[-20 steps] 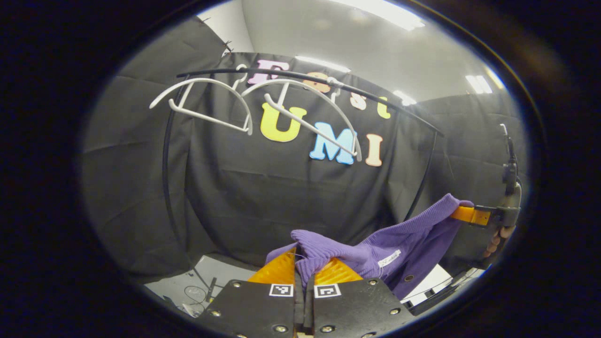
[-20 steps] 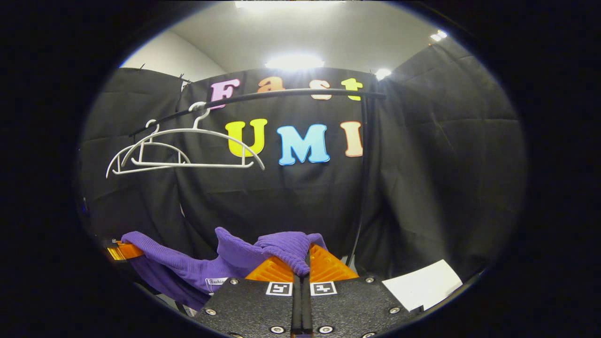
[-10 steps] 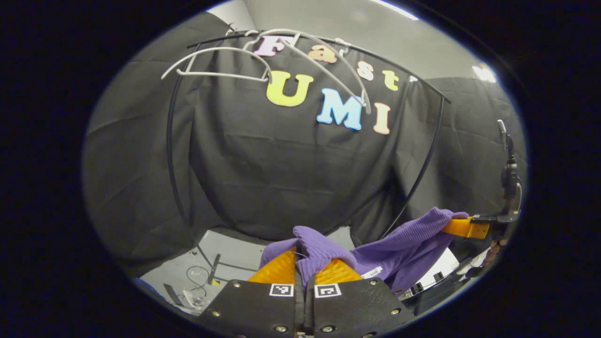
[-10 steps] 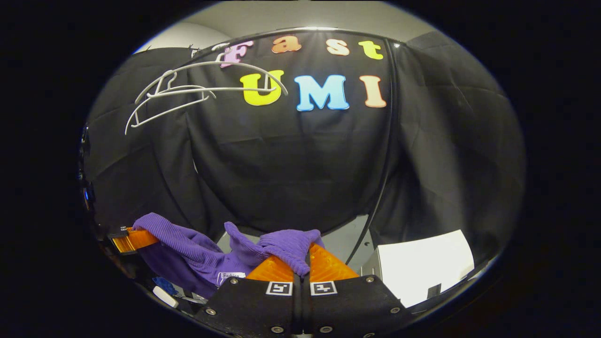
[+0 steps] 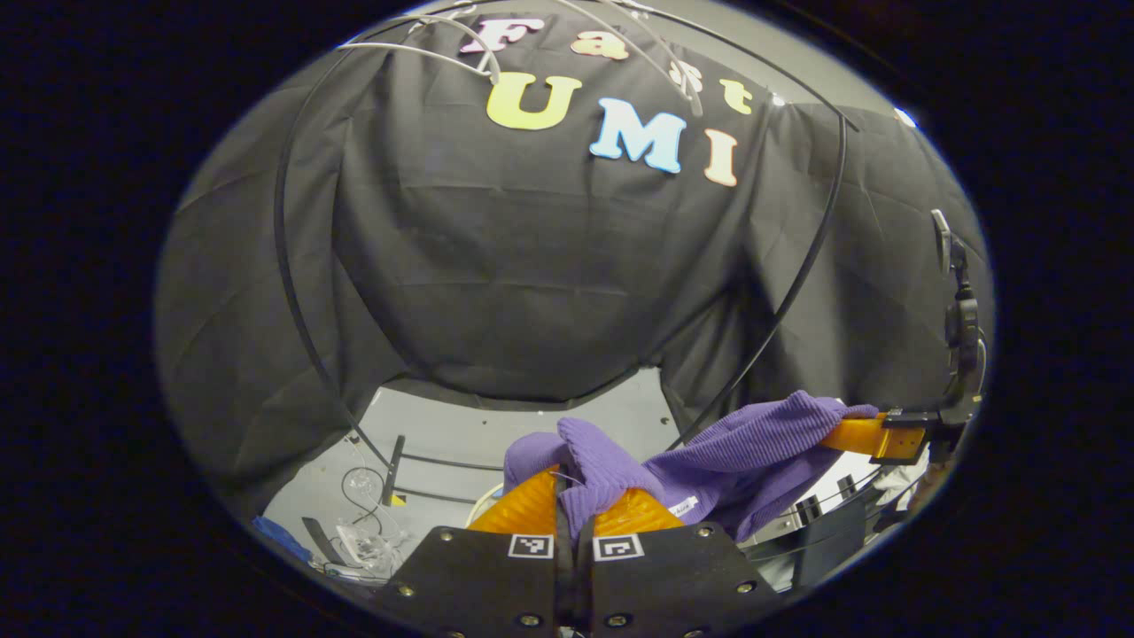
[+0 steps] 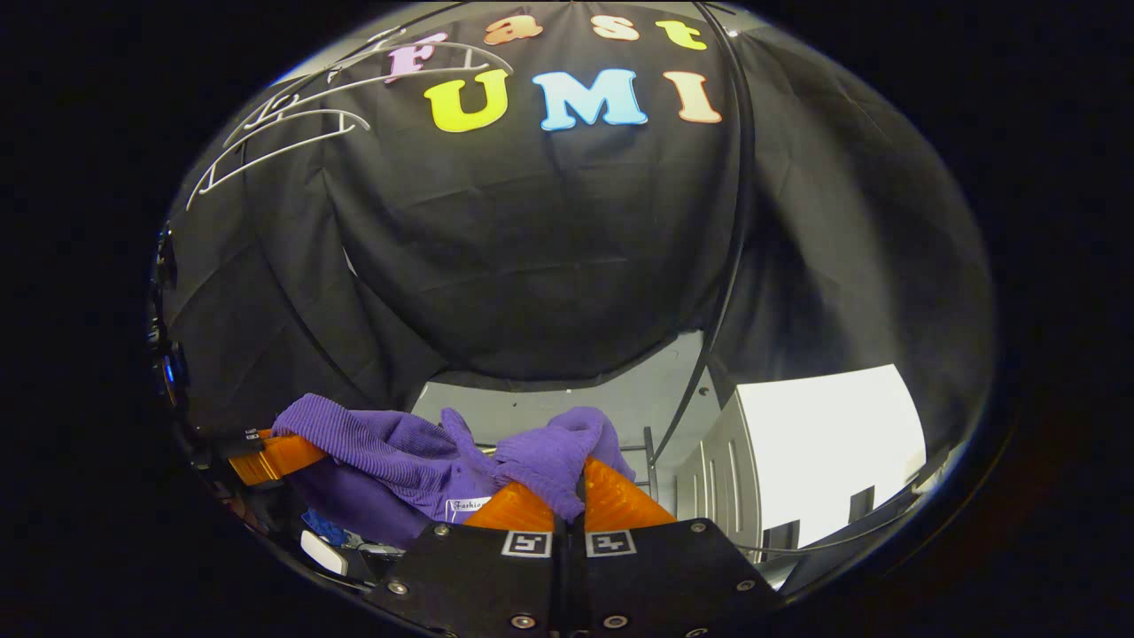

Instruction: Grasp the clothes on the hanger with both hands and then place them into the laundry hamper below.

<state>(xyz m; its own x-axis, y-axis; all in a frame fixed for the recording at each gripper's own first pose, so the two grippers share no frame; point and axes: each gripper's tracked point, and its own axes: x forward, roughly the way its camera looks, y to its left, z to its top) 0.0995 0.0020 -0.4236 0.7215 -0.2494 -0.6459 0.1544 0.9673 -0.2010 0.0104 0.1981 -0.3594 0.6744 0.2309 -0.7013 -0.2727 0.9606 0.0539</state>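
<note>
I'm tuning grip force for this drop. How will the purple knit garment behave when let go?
The purple knit garment sags between the left gripper and right gripper, so it is likely floppy and will probably collapse in a heap. Its ribbed knit bunches over the fingers, so it may snag briefly.

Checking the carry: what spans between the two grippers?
The purple sweater hangs between left gripper and right gripper, seen in the left gripper view.
</note>
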